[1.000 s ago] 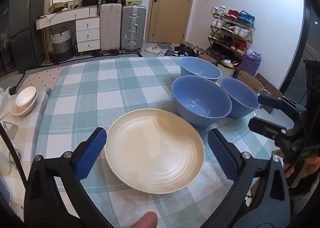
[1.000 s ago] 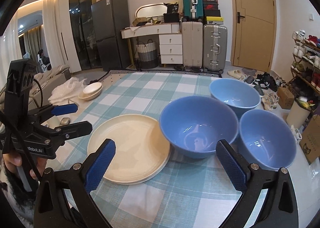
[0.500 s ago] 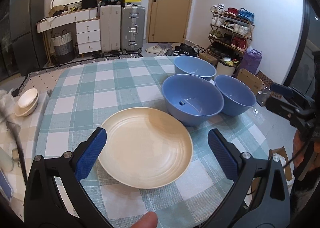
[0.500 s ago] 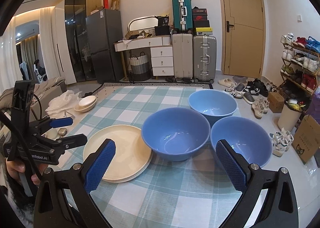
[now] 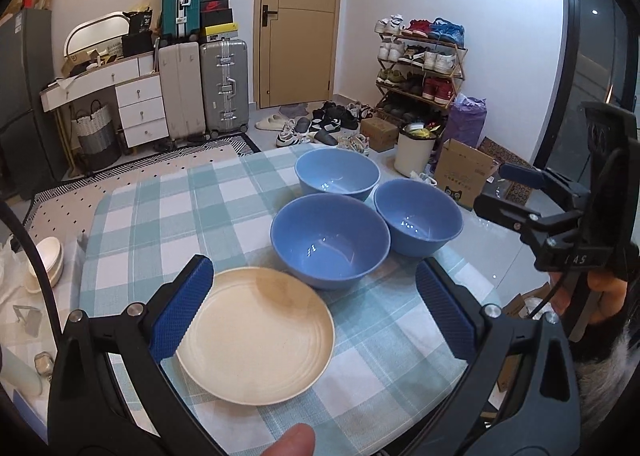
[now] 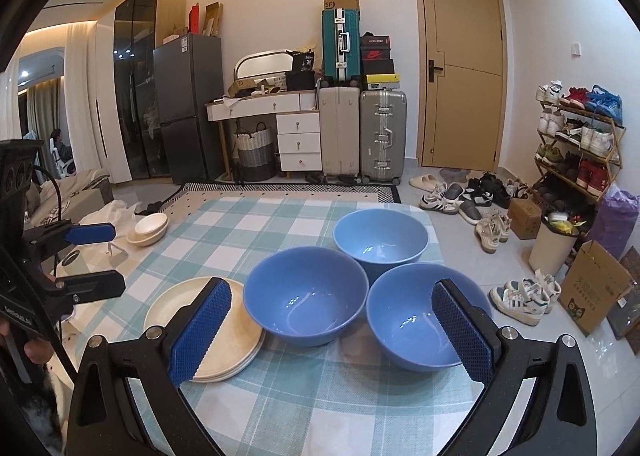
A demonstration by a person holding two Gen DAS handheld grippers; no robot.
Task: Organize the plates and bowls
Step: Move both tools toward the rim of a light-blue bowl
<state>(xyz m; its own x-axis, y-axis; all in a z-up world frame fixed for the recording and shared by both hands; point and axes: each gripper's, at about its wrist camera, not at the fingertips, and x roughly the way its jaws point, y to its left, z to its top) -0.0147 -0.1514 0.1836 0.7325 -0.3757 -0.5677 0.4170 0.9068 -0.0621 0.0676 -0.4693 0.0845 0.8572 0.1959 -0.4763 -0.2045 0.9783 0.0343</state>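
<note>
We see a checked tablecloth (image 5: 160, 215) carrying three blue bowls (image 5: 330, 240) clustered beside stacked cream plates (image 6: 236, 332), with suitcases (image 6: 383, 135) and a shoe rack (image 5: 420, 63) behind. Our left gripper (image 5: 316, 312) and right gripper (image 6: 330, 332) both hover spread wide and empty, the left finger of each hiding part of the plates' rim.

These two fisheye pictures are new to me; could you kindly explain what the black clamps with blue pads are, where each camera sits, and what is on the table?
No robot here: a person holds a two-finger tool in each hand, with a camera on each looking along its fingers. The left wrist view shows the left gripper up close, jaws wide open, and the other tool at the right edge. The right wrist view shows the right gripper, also open and holding nothing. On the checked tablecloth lie cream plates, which look stacked in the right view, and three blue bowls: the near bowl, the right bowl and the far bowl. Nothing is held.
</note>
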